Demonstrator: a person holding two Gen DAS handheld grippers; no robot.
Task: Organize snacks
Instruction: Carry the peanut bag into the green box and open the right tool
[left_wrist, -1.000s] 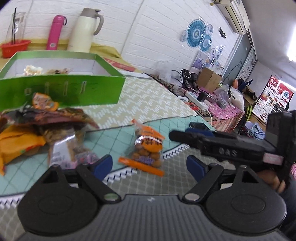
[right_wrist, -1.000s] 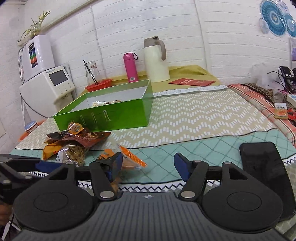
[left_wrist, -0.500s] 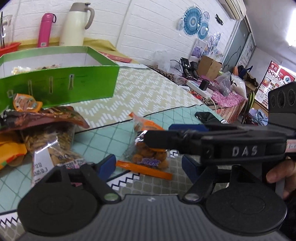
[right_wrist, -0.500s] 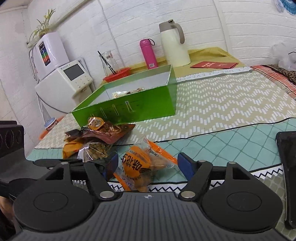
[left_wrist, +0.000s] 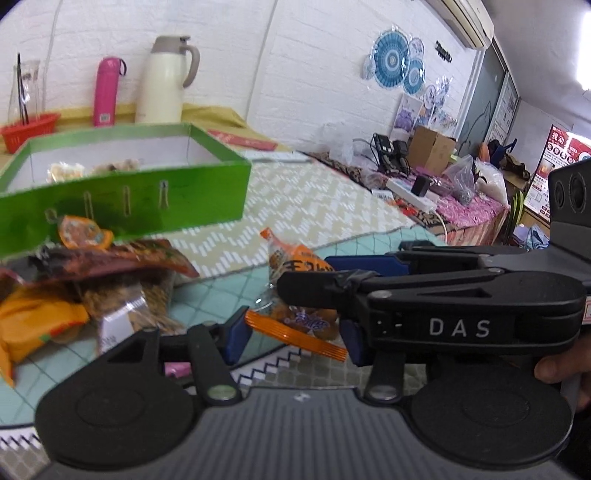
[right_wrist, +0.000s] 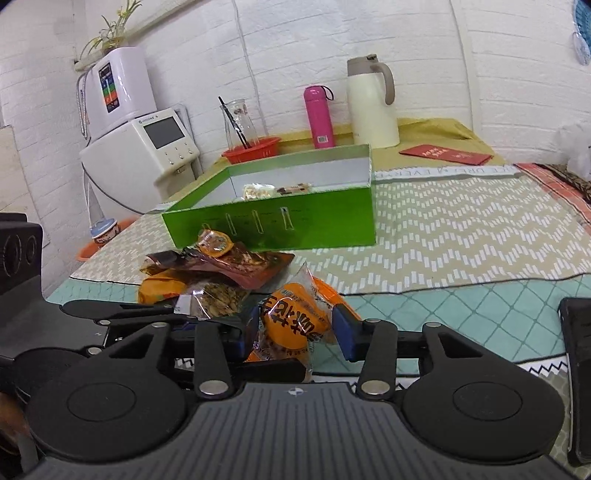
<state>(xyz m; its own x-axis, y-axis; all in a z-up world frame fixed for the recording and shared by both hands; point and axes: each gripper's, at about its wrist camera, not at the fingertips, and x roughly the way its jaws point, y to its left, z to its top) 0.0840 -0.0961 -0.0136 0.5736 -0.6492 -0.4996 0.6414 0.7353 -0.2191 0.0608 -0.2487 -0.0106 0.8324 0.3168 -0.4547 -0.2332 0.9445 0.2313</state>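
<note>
Straddling orange snack packet (right_wrist: 295, 325) | right gripper (right_wrist: 295, 328) jaws spread | left gripper (left_wrist: 295, 332) jaws spread, packet beyond

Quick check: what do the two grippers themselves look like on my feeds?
Both match: black linkage arms with silver pivot screws, round black discs and a ribbed grey base. The fingers carry blue pads. The right gripper bears white "DAS" lettering on its side; a bare hand holds it.

Lived-in room, home or small office: water dispenser (right_wrist: 142, 147), thermos jug (right_wrist: 373, 103), air conditioner (left_wrist: 461, 16), cluttered side table (left_wrist: 436, 195).
</note>
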